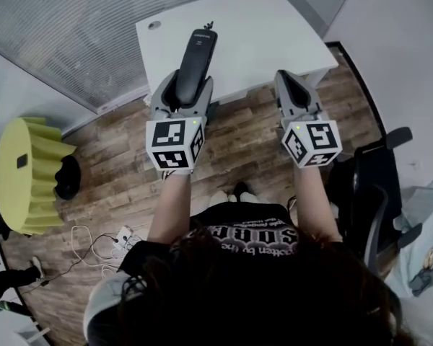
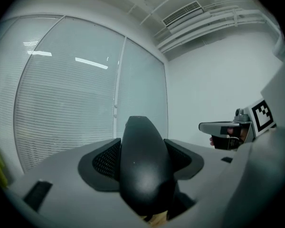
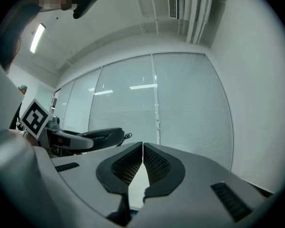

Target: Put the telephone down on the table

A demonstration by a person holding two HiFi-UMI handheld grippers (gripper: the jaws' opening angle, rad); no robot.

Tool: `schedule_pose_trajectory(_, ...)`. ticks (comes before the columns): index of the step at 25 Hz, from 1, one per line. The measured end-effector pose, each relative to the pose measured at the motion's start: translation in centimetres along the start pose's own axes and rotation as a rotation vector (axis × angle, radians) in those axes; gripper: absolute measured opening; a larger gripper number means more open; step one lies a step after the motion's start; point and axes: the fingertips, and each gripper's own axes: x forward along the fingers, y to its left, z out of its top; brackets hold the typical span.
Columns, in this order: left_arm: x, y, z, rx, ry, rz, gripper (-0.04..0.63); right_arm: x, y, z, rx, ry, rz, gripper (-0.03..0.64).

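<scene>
While the telephone (image 1: 196,56) is up in the air and resting on nothing, note how you carry it. The left tool (image 1: 182,86) has its jaws spread wide, with the pads pressed to either side of the black handset. The handset lies lengthwise along the tool and juts well past the tips, with a short curl of cord (image 1: 209,26) at its far end. The left gripper view shows the rounded near end filling the gap between the pads.

The grip seems chosen so the long body stays in line with the tool; lowered level, it should lie flat rather than land on one end.

The right tool (image 1: 293,85) is closed, its pads meeting with nothing between them. You hold it level beside the left and well apart from it; I take it as a spare hand kept out of the way.

The white counter (image 1: 267,31) is ahead of and below both tools. In the head view the handset's far end shows against its top, but how far over the edge it really is I cannot tell.

Likely next: bring the handset over the counter's middle and lower it until the underside bears; only then let the jaws go.

Risk: the shell looks smooth and rounded, and much of it overhangs the pads, so it may tip nose-down in the grip.
</scene>
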Motion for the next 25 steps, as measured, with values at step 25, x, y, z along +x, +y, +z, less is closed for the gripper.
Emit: schedule_pose_trajectory(25,9.9,1.9,-0.1,-0.012,0.02,0.07,0.281,8.4,-6.7,-1.8,0.019,0.017,0.056,0.029)
